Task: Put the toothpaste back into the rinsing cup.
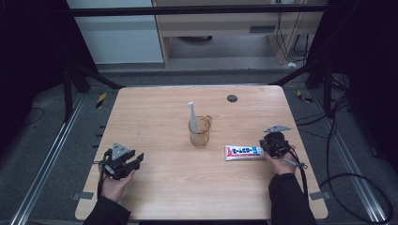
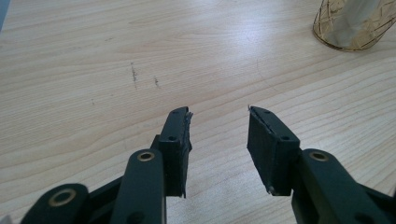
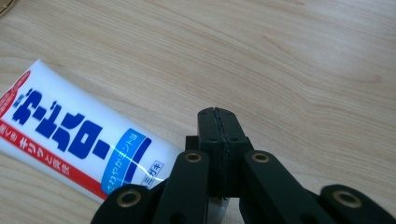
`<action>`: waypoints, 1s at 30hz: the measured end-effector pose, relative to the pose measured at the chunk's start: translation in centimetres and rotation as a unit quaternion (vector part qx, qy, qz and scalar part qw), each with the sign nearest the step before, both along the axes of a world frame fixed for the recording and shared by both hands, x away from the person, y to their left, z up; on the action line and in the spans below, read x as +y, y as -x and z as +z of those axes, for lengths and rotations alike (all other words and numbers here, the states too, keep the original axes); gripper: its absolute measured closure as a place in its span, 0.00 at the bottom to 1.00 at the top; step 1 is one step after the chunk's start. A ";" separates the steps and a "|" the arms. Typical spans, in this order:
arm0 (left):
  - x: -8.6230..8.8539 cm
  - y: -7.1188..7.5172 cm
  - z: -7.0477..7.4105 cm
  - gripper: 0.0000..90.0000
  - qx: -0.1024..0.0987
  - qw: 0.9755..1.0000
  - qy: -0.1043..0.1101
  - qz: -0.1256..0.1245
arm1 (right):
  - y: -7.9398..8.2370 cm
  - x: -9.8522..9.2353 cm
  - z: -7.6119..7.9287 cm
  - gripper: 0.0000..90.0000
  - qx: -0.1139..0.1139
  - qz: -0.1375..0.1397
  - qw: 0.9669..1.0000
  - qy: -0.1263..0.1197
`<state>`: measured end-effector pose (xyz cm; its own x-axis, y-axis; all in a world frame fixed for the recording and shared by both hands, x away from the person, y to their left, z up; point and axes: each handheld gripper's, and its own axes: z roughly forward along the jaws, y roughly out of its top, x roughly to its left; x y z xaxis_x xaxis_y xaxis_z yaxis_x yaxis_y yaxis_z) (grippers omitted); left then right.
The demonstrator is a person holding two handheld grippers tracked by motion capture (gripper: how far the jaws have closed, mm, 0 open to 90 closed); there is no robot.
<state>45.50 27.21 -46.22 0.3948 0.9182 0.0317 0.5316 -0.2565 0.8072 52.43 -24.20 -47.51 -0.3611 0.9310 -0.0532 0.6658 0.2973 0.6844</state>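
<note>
A white toothpaste tube (image 1: 243,152) with blue and red print lies flat on the wooden table (image 1: 164,108), right of centre. My right gripper (image 1: 264,149) sits at the tube's right end with its jaws shut together. In the right gripper view the tube (image 3: 70,140) runs under the left side of that gripper (image 3: 218,114); I cannot tell whether the pads pinch its tail. An amber glass cup (image 1: 200,132) holding a white toothbrush (image 1: 192,115) stands mid-table. My left gripper (image 1: 137,160) rests at the near left, open and empty (image 2: 218,112), with the cup (image 2: 355,23) far off.
A small black round disc (image 1: 232,98) lies near the table's far edge. Faint dark scuffs (image 2: 134,74) mark the wood ahead of the left gripper. Cables (image 1: 356,178) trail on the floor to the right of the table.
</note>
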 end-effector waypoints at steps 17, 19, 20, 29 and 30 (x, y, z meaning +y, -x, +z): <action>0.0 0.0 0.0 0.64 0.000 1.000 0.001 0.001 | 2.8 -0.5 0.1 1.00 0.011 0.019 1.000 -0.003; 0.1 0.0 0.0 0.64 -0.002 1.000 0.000 0.000 | 3.2 -0.4 0.1 1.00 0.011 0.023 1.000 -0.002; 0.1 0.0 0.0 0.64 -0.002 1.000 0.000 0.001 | 3.3 -0.4 0.1 1.00 0.012 0.025 1.000 0.000; 0.1 0.1 0.1 0.64 -0.002 1.000 0.000 0.002 | 5.0 0.3 0.2 1.00 0.014 0.041 0.999 -0.006; 0.1 0.1 0.1 0.64 -0.002 1.000 0.000 0.001 | 5.2 0.4 0.2 1.00 0.014 0.042 0.999 -0.007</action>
